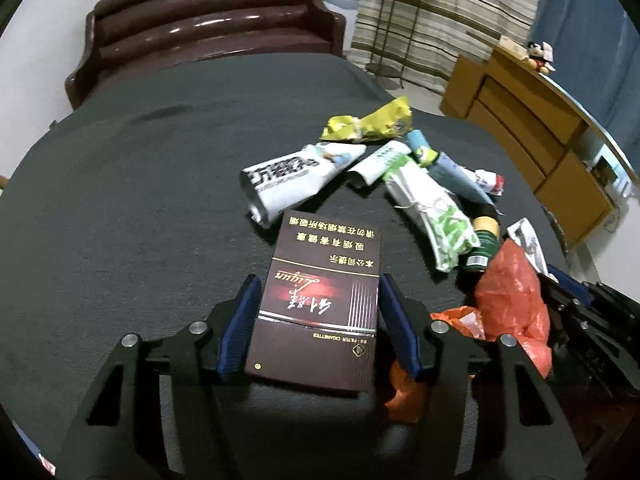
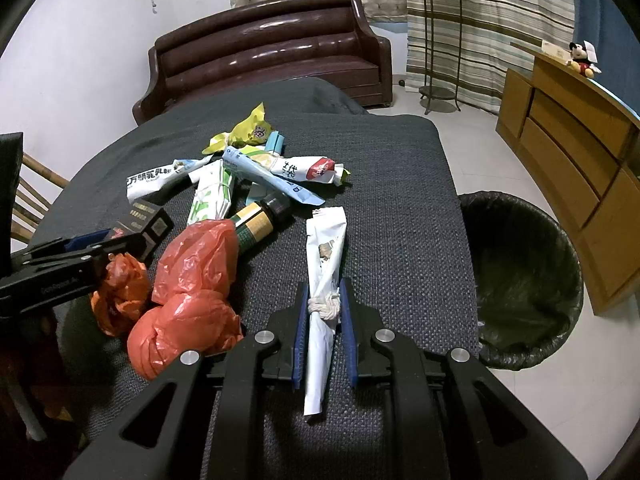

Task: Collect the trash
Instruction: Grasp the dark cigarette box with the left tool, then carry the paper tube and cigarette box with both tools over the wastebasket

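The bin (image 2: pixel 524 280), lined with a dark bag, is standing on the floor beside the table (image 2: pixel 400 200), showing nothing inside. My left tongs (image 1: pixel 316 316) are clamping the cigarette pack (image 1: pixel 320 300) on the tabletop; my right tongs (image 2: pixel 323 320) are squeezing the rolled white wrapper (image 2: pixel 324 280).

Glossy dark-brown leather sofa (image 2: pixel 264 52) upper centre; striped curtain (image 2: pixel 492 12) behind black metal plant stand (image 2: pixel 440 48); wooden drawer cabinet (image 2: pixel 568 152) at right, plush mouse toy (image 2: pixel 582 58) atop.
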Motion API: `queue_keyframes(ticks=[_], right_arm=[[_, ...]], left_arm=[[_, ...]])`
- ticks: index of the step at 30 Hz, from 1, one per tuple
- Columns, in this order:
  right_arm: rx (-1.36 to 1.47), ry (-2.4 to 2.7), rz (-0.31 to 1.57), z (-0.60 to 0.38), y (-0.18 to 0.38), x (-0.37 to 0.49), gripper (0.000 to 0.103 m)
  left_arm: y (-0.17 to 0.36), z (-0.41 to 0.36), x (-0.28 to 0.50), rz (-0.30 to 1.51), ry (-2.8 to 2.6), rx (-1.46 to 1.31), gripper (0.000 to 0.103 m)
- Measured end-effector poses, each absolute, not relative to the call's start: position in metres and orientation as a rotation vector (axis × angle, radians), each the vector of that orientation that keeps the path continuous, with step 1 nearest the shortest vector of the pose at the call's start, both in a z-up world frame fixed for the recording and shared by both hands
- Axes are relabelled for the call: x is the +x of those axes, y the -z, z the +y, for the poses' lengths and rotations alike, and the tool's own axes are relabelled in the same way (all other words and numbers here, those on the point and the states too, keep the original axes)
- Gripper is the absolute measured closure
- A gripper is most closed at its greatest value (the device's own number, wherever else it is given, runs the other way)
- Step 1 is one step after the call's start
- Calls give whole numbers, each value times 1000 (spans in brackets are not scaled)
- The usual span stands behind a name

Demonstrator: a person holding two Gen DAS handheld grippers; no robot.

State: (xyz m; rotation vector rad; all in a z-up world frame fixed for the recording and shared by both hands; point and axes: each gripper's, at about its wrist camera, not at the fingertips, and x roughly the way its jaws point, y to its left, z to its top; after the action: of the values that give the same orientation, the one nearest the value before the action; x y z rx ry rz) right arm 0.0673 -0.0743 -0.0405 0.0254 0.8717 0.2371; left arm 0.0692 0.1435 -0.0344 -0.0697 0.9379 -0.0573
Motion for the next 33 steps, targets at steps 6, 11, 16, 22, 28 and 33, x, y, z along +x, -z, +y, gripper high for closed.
queue_keyframes(ticks=[6,11,16,22,28,33], right_arm=[[26,-238,872,-75,41,68,86],[29,-238,871,-74,41,67,86],[28,-238,871,-75,40,67,86],[33,-238,860,-74,38,66,86],[43,-233,832,-76,30,62,86],[49,-224,806,-78,23,61,86]], left_arm=[[37,148,68,939,23,-88,35],[40,150,67,944,7,-97,47],[40,147,62,921,-11,-67,48],[37,148,53,889,-38,-77,48],[23,145,38,826,-65,-58,48],[11,146,34,795,-74,-62,48]])
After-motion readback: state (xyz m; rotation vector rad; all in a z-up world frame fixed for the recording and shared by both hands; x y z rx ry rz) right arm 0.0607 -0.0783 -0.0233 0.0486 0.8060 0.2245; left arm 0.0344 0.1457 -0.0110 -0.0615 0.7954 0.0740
